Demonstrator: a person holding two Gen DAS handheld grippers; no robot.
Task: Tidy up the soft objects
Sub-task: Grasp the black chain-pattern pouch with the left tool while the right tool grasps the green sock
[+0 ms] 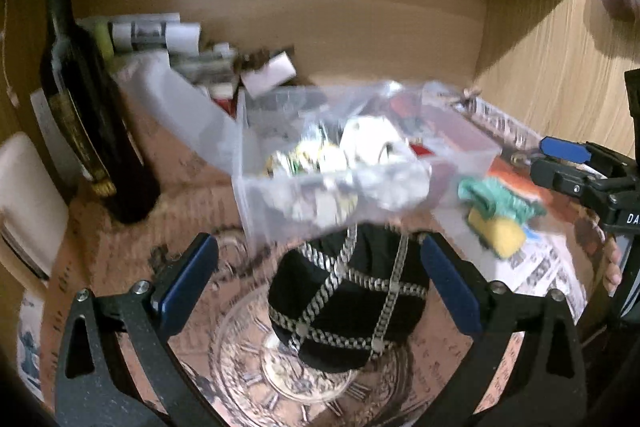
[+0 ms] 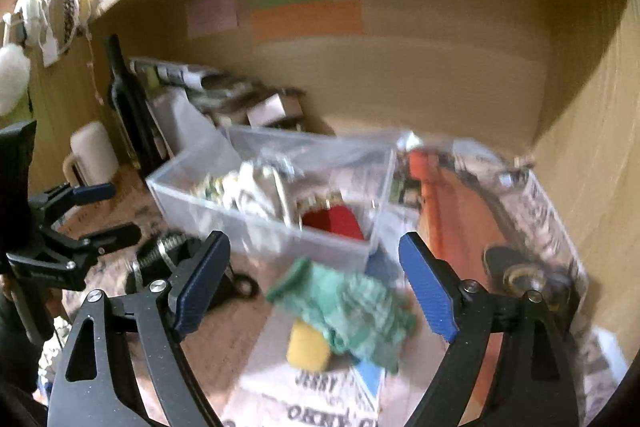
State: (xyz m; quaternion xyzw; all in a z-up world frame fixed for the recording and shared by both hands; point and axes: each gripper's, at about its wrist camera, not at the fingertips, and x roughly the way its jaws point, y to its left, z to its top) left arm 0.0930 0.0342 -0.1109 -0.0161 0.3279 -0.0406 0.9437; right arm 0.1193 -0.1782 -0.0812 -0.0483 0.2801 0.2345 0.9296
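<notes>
In the left wrist view my left gripper (image 1: 316,283) is open, its blue pads on either side of a black pouch with silver chain trim (image 1: 348,303) that rests on a glass dish (image 1: 240,347). In the right wrist view my right gripper (image 2: 312,291) is open above a green knitted cloth (image 2: 352,311) lying over a yellow sponge (image 2: 308,347). The cloth and sponge also show in the left wrist view (image 1: 500,207). A clear plastic box (image 2: 256,215) full of small items stands just beyond both; it also shows in the left wrist view (image 1: 360,163).
A dark wine bottle (image 1: 84,115) and a white mug (image 2: 92,151) stand at the left. Boxes and paper rolls (image 1: 160,35) fill the back of the shelf. Newspaper (image 2: 320,399) covers the surface. A wooden side wall (image 1: 560,67) is at the right.
</notes>
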